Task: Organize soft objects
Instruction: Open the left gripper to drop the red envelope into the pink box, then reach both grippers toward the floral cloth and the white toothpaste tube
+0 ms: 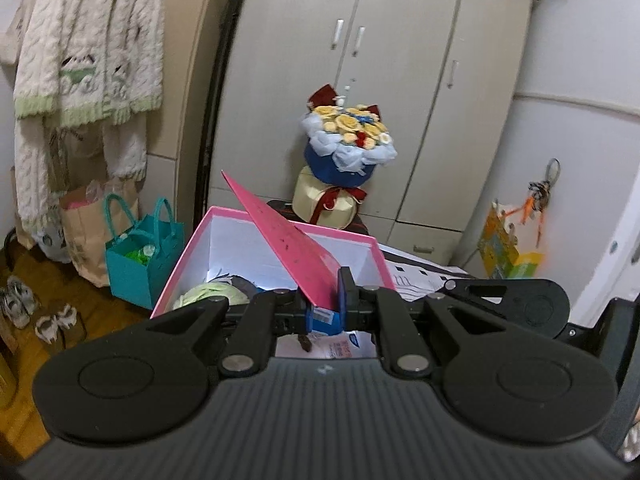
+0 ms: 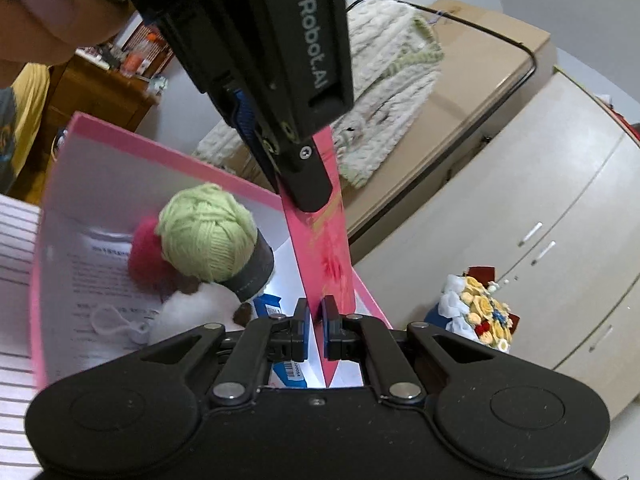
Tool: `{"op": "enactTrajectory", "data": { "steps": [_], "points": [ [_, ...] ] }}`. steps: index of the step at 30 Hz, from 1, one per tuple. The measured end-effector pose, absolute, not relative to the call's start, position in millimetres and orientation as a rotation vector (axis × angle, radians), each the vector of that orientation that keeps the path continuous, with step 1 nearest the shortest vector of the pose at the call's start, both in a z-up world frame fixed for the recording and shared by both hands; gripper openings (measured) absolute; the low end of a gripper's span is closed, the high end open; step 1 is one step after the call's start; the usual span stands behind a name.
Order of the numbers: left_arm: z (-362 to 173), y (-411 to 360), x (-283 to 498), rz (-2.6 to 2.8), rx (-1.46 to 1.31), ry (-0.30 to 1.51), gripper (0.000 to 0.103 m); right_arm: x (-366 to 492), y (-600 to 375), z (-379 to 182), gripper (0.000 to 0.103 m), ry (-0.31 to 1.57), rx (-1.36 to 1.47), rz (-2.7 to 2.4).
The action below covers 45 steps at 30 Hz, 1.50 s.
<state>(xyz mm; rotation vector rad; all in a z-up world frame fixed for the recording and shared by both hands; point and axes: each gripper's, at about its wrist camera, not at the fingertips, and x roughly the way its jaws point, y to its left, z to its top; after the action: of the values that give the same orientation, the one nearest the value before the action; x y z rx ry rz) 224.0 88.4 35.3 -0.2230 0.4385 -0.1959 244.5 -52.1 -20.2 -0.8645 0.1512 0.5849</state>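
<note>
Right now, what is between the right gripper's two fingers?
The pink lid of the pink box, pinched edge-on by the right gripper; shown in the right wrist view.

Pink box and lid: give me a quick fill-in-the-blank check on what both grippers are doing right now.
1. Both the left gripper and the right gripper are shut on the pink ____.
2. The yarn ball inside the box is light ____.
3. The box's inner walls are ____.
4. The bouquet stands in front of a ____.

Missing words: lid; green; white; wardrobe
</note>
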Motion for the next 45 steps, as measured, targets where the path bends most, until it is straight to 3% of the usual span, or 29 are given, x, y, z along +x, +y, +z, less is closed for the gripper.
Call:
{"op": "enactTrajectory", "data": {
  "steps": [9,11,12,13,16,18,23,30,45],
  "points": [
    [10.1,100.5,258.6,-0.222,-0.378,0.555,0.010,267.6,-49.6,-27.3,0.010,0.267,-0.929,0.637],
    [2.5,101.5,261.1,-0.215,-0.396,0.593,0.010,263.0,-51.8,-27.9,0.033,0.249,-0.913,0.646],
    [-1.2,102.3,261.4,-0.216,-0.407,0.613,0.011,257.9,-52.4,-28.6,0.054,0.222,-0.912,0.635],
    [-4.1,103.0,261.5,-0.211,-0.417,0.631,0.011,252.6,-52.7,-29.0,0.059,0.200,-0.918,0.628],
    [-6.3,101.7,255.4,-0.180,-0.413,0.646,0.023,240.1,-55.9,-22.3,0.058,0.213,-0.875,0.647],
    [-3.7,100.8,247.4,-0.175,-0.402,0.641,0.037,236.9,-60.0,-14.6,0.058,0.242,-0.808,0.644],
    [9.4,94.3,218.0,-0.160,-0.321,0.595,0.050,237.2,-79.7,7.5,0.059,0.405,-0.560,0.667],
    [33.1,88.3,185.5,-0.168,-0.257,0.559,0.054,224.1,-98.9,23.1,0.061,0.515,-0.380,0.681],
    [77.4,57.5,107.7,-0.228,-0.111,0.470,0.061,163.4,-132.9,60.1,0.069,0.509,-0.307,0.648]
  ]
}}
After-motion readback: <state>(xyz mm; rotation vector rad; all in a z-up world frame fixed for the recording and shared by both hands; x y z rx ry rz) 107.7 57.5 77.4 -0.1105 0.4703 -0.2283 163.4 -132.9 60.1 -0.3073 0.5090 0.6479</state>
